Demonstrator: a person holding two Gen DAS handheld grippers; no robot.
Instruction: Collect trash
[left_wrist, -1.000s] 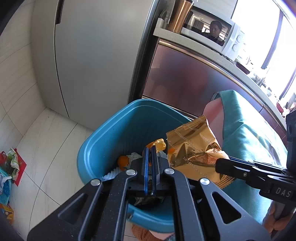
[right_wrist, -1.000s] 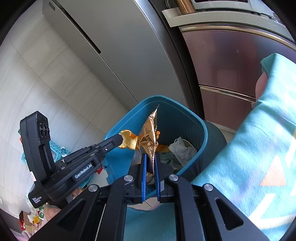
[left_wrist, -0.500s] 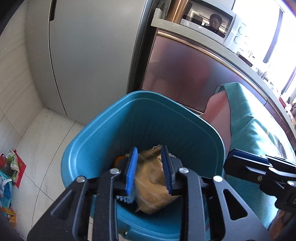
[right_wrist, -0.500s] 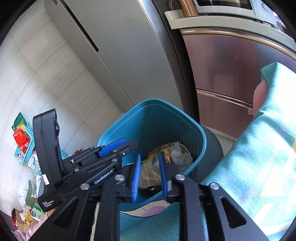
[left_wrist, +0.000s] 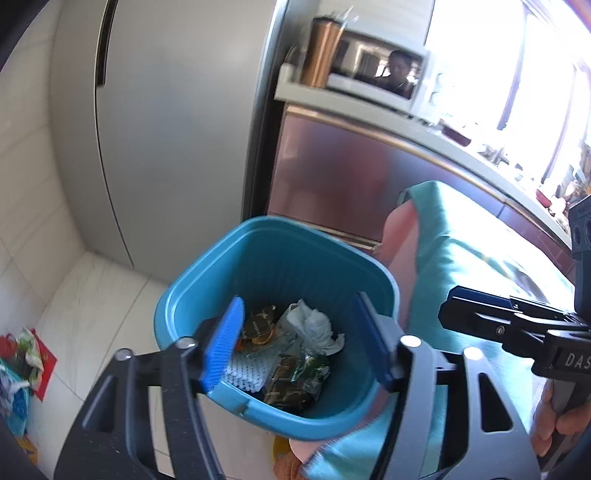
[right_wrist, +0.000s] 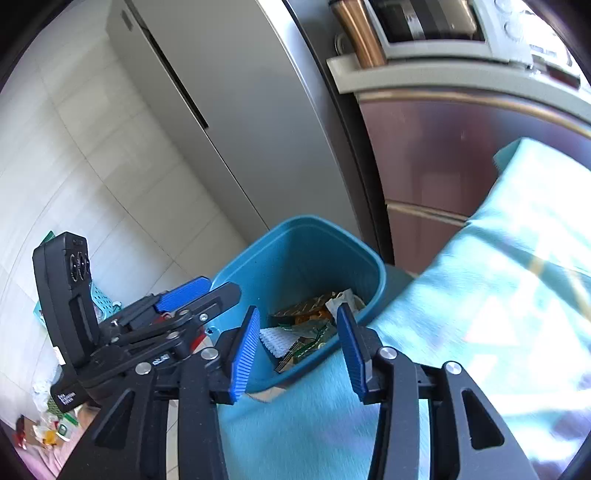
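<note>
Left gripper (left_wrist: 299, 341): jaws wide, just been opening, nothing between the blue pads (left_wrist: 223, 345); they hang apart above the blue bin (left_wrist: 207, 280) and touch neither rim nor trash. Right gripper (right_wrist: 297, 349): jaws about half open, also just been opening, empty, poised over the bin's near rim and clear of it.

Trash: gold wrapper (left_wrist: 258, 326), crumpled white tissue (left_wrist: 314, 326), white ribbed tray (left_wrist: 245, 374) and dark green-gold packet (left_wrist: 295, 380) all lie on the bin floor.

Edges, left to right: tiled floor (left_wrist: 92, 295) open on the bin's left, loose litter (left_wrist: 26, 354) at the far left; grey fridge (left_wrist: 166, 122) behind; teal cloth (left_wrist: 454, 258) close against the bin's right side. Bin mouth unobstructed.
</note>
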